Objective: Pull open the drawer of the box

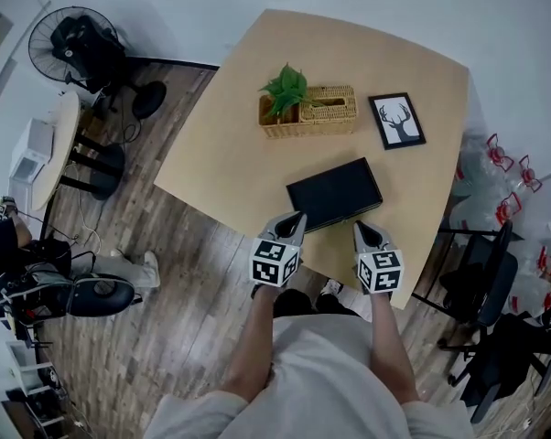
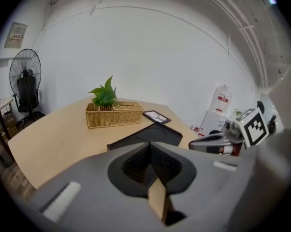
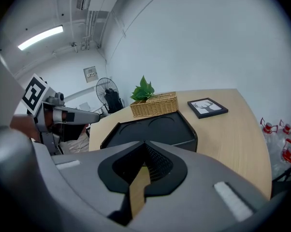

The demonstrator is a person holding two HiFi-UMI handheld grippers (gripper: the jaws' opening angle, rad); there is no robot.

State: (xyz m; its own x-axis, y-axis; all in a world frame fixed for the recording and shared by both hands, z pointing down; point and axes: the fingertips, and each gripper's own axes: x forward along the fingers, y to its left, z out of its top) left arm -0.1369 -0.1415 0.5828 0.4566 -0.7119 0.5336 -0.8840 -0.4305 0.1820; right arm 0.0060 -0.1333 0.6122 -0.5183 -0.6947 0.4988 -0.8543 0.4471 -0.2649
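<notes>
On the pale wooden table (image 1: pixel 222 144), a flat matte-black box (image 1: pixel 335 193); left gripper (image 1: pixel 297 218) and right gripper (image 1: pixel 361 228) clenched empty.

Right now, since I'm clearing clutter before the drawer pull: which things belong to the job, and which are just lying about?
Job: black box; left gripper; right gripper, both shut and empty.
Lying about: wicker basket; plant; framed deer picture.

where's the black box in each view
Head view: box at centre, below the basket.
Left gripper view: box at centre, right of and nearer than the basket.
Right gripper view: box at centre, below the basket.
Shared landmark: the basket, behind the box.
</notes>
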